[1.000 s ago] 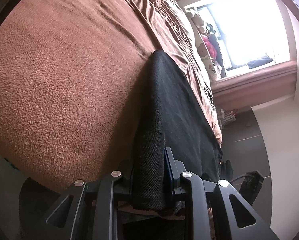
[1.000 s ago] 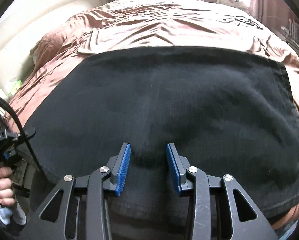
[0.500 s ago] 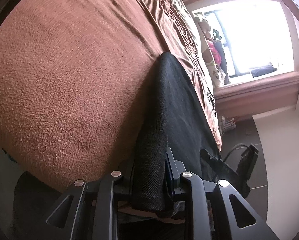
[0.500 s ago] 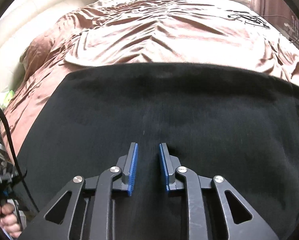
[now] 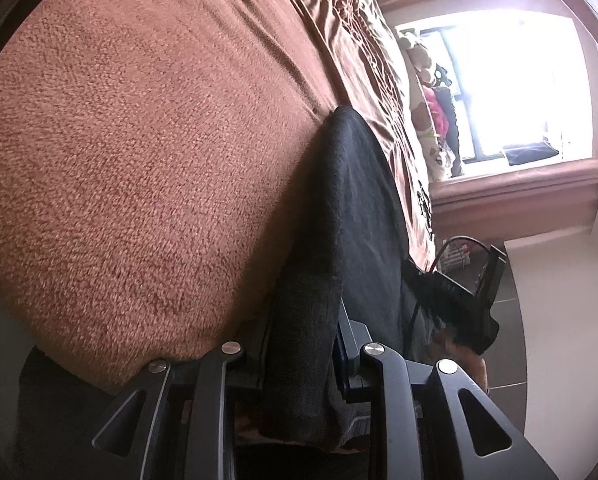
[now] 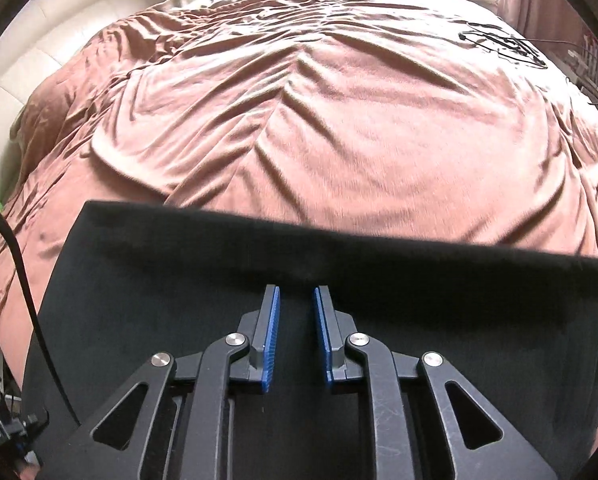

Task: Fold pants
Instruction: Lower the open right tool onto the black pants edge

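Room: a bedroom, with a bright window (image 5: 511,88) at the far side of the bed and a cream padded wall (image 6: 39,44) at the upper left of the right wrist view.
Surface: a bed covered by a brown blanket (image 6: 339,120); it looks fuzzy in the left wrist view and shiny with many wrinkles in the right wrist view.
Pants: black pants (image 6: 179,280) lie flat on the blanket at the near side of the bed; their far edge runs as a straight line across the right wrist view.
Left gripper: the left gripper (image 5: 299,344) is clamped on a thick folded edge of the pants, and the black cloth fills the space between its fingers.
Right gripper: the right gripper (image 6: 296,300) is over the pants, near their far edge; its jaws are closing, a narrow gap is between the blue pads (image 6: 270,340), and I cannot tell whether cloth is pinched there.
Far end of bed: patterned pillows or soft toys (image 5: 427,120) lie under the window.
Black object on blanket: a thin black wire-like thing (image 6: 503,46) lies on the blanket at the upper right; I cannot tell what it is.
Cable: a black cable (image 6: 27,300) hangs at the left edge of the right wrist view.
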A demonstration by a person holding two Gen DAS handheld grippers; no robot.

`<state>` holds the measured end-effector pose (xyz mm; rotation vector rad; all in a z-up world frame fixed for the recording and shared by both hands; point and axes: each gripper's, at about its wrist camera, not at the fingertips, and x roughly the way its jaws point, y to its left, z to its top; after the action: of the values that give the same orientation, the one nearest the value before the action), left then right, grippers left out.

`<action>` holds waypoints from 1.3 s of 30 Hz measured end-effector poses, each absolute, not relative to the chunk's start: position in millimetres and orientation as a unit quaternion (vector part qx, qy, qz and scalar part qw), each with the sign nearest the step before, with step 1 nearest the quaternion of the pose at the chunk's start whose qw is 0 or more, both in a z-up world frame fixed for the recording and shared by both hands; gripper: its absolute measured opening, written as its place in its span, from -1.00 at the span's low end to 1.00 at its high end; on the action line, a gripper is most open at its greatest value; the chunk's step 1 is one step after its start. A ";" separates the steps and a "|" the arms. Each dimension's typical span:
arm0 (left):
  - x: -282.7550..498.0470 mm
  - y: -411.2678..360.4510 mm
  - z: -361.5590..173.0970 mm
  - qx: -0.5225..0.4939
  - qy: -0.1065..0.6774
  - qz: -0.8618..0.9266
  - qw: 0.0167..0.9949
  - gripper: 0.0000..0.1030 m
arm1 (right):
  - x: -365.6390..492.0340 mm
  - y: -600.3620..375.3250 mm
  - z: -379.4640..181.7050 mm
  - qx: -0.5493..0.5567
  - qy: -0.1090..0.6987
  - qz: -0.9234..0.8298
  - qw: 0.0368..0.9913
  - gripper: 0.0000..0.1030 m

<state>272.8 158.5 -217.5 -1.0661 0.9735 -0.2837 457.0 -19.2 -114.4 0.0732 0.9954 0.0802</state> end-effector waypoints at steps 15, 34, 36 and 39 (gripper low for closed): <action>292.4 158.6 -214.7 -0.494 0.450 -0.118 0.734 -0.50 | 435.9 -17.2 -119.4 0.062 0.493 0.063 0.865 -0.71; 307.6 133.8 -144.6 -0.461 0.428 -0.176 0.758 -0.69 | 311.5 -37.0 -118.5 0.109 0.472 0.111 0.868 -0.71; 310.4 126.3 -132.6 -0.450 0.423 -0.185 0.765 -0.69 | 300.0 -40.7 -119.6 0.113 0.469 0.116 0.868 -0.71; 314.5 115.1 -116.3 -0.432 0.417 -0.198 0.775 -0.69 | 285.9 -48.5 -121.4 0.125 0.470 0.126 0.864 -0.71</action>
<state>314.5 115.1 -116.3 -0.9347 0.9019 -0.4281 285.9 -48.5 -121.4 0.2627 0.9857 0.2650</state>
